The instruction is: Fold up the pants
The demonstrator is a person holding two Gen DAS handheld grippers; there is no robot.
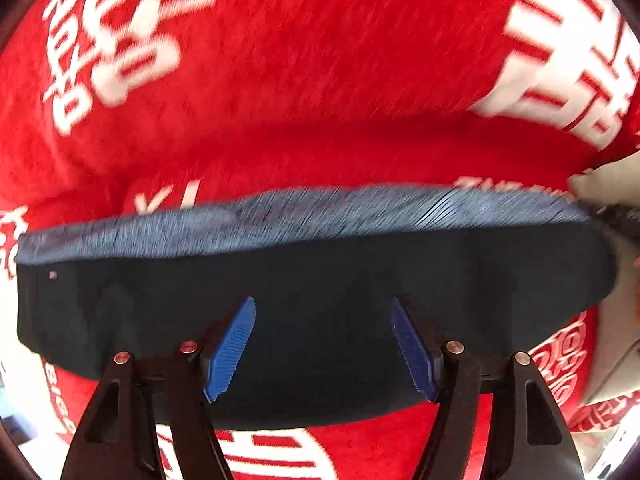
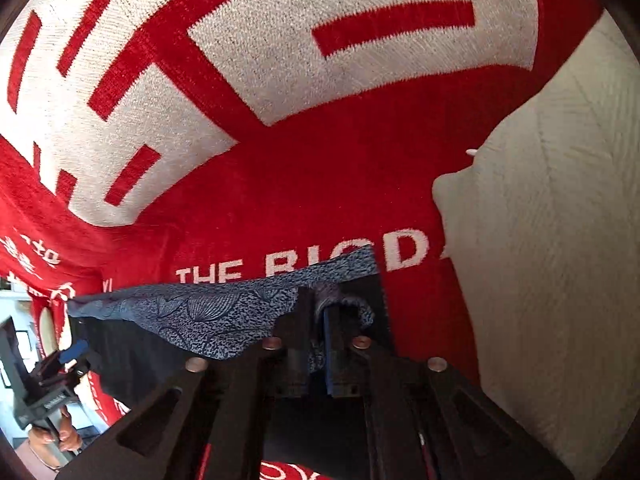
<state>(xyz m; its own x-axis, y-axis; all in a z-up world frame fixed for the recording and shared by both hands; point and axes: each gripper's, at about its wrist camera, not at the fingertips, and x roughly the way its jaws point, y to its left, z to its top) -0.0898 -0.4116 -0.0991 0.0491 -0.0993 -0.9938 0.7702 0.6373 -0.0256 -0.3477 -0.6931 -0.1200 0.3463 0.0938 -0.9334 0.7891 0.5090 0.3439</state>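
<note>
My right gripper (image 2: 320, 344) is clamped on the blue patterned edge of the pants (image 2: 192, 316); cloth bunches between the fingers (image 2: 329, 352) and is lifted off the surface. My left gripper (image 1: 323, 344) stands wide apart, blue pads (image 1: 232, 348) spread over the dark body of the pants (image 1: 312, 320), gripping nothing. That view is motion-blurred, so I cannot tell whether the pads touch the cloth.

Position: the pants lie across a red blanket (image 1: 320, 80) with white lettering, dark part near me, patterned band along the far edge.

Assessment of the step: a fold appears to be in hand, one corner raised, the other end not yet secured. To do it well, the left fingers should close on the matching corner of the band, so that both ends rise level and the fold line runs straight. Lifting on one side alone risks a skewed crease and dragged cloth.

Clearance: open blanket lies beyond the band, ample room to carry the edge over. A pale folded cloth (image 2: 552, 240) sits close on the right, near the held corner; keep clear of it. At the left the blanket ends, with the room visible beyond.
</note>
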